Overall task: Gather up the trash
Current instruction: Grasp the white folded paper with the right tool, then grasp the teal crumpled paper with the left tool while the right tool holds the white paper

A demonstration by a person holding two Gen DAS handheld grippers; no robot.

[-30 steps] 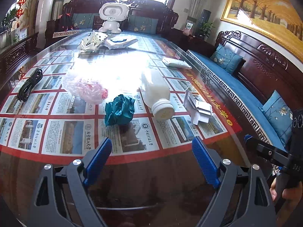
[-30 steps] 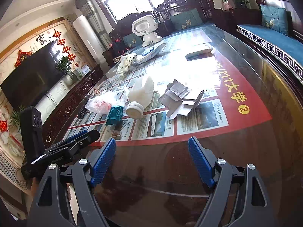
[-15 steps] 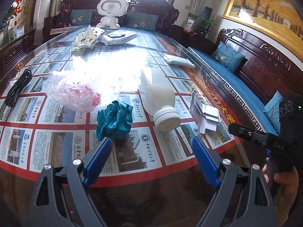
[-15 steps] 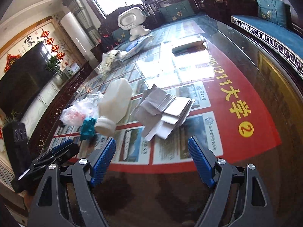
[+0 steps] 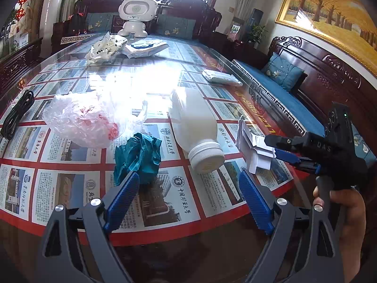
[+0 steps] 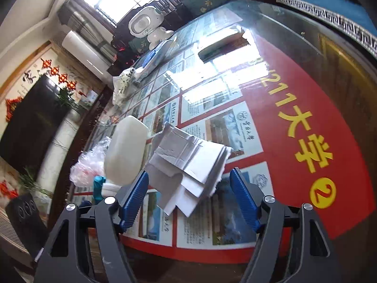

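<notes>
Nearest to me, my left gripper (image 5: 188, 188) stands wide open over the near edge of the glass-topped table (image 5: 212, 247), with nothing between its blue pads; the left pad's tip sits just in front of the crumpled teal paper (image 5: 139, 155), but I cannot tell if it touches. My right gripper (image 6: 188, 193) is also near this edge, more to the right, and its jaws have just been closing a little; they are still apart, and the near end of the crumpled white paper (image 6: 188, 165) lies between the pads without being pressed. From the left camera I see my right hand (image 5: 341, 212) on the black handle, and the upper finger reaches over that white paper. This paper is a flat, folded bundle, and its long axis goes from the near right to the far left in the right camera view. Just left of it lies the white plastic bottle (image 5: 195, 122) on its side, with the ribbed cap pointing toward me and a bit to the right, and its bottom pointing away to the far end. Left of the bottle, beside the teal paper, is the clear plastic bag (image 5: 87, 120) with pink parts, loose and wrinkled. At the far left edge lies a black cable (image 5: 16, 113). Farther away there is a white packet (image 5: 219, 77) on the right, and at the far end a printed crumpled bag (image 5: 103, 49) and a white toy robot (image 5: 136, 16).
</notes>
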